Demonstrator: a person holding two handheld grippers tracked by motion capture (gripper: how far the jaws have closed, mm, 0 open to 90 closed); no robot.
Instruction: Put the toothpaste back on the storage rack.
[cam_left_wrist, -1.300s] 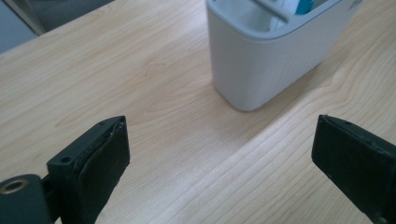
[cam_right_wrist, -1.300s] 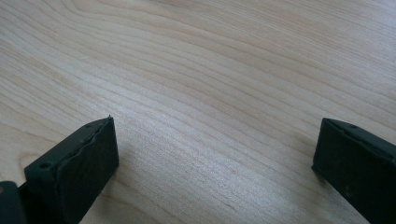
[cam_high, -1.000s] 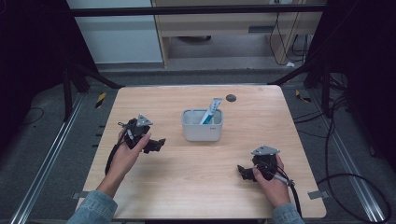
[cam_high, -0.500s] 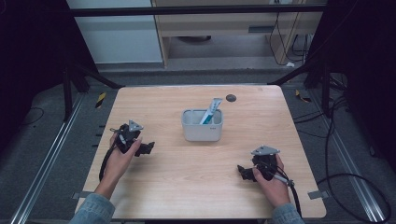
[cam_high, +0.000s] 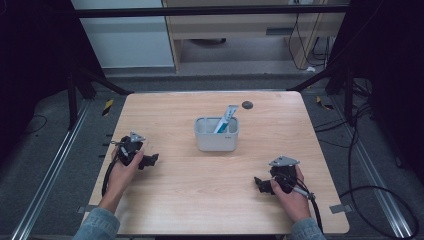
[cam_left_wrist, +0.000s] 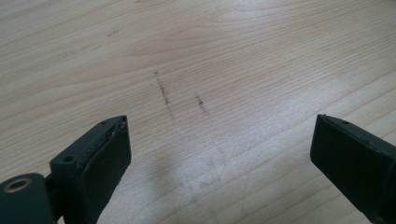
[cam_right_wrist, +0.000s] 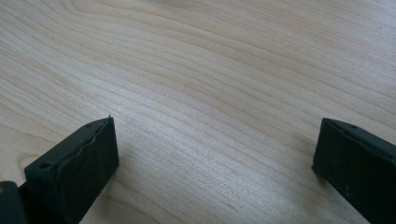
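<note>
A white rectangular bin (cam_high: 216, 134) stands at the middle of the wooden table (cam_high: 200, 200), with a blue and white tube (cam_high: 224, 120) leaning out of it. My left gripper (cam_high: 150, 161) rests low at the table's left side, well apart from the bin. In the left gripper view its jaws stand wide apart over bare wood (cam_left_wrist: 219, 154), open and holding nothing. My right gripper (cam_high: 260, 184) lies near the front right of the table. In the right gripper view it is also open (cam_right_wrist: 215, 163), with only wood grain between its jaws.
A small dark round disc (cam_high: 247, 105) lies near the table's far edge. Black cables (cam_high: 360, 190) trail over the floor to the right of the table. Metal rails (cam_high: 45, 185) run along the left side.
My left gripper has moved toward the near left of the table, away from the bin. The right gripper has stayed where it was.
</note>
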